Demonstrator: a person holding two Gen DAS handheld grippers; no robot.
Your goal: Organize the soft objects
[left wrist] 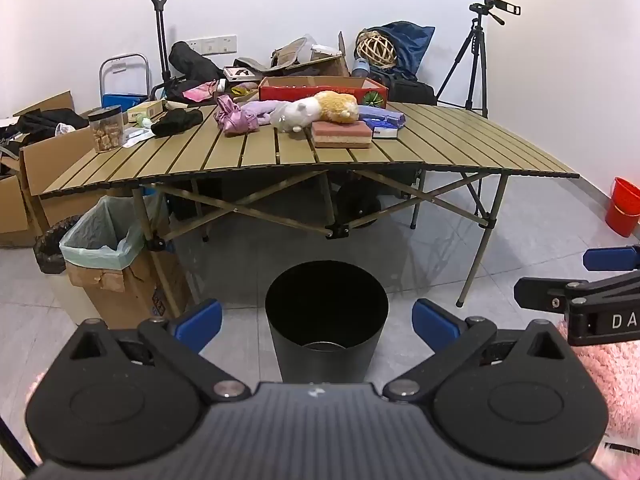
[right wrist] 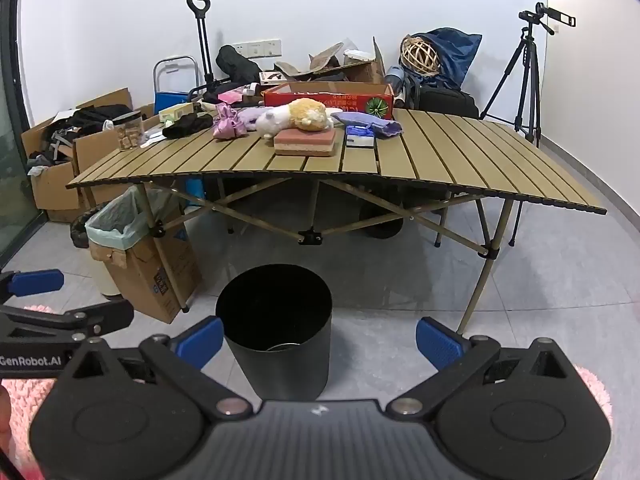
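Note:
On the slatted folding table point(left wrist: 460, 148) point(right wrist: 460, 160) lie soft items: a white and orange plush toy point(left wrist: 316, 112) point(right wrist: 296, 116), a pink cloth bundle point(left wrist: 232, 118) point(right wrist: 226, 124), a lilac cloth point(left wrist: 262, 110), a pink sponge block point(left wrist: 342, 134) point(right wrist: 306, 140), a black cloth point(left wrist: 176, 122) point(right wrist: 188, 124) and a blue-purple cloth point(left wrist: 382, 114) point(right wrist: 368, 122). A black bin point(left wrist: 326, 320) point(right wrist: 276, 328) stands on the floor in front. My left gripper point(left wrist: 318, 322) and my right gripper point(right wrist: 320, 338) hang low, far from the table, both open and holding nothing.
A red box point(left wrist: 324, 88) point(right wrist: 328, 96), a clear jar point(left wrist: 106, 128) point(right wrist: 130, 130) and a blue-white packet point(right wrist: 360, 136) also sit on the table. A lined cardboard bin point(left wrist: 108, 256) point(right wrist: 132, 252) stands at its left leg. A tripod point(left wrist: 472, 64) and red bucket point(left wrist: 622, 206) are right.

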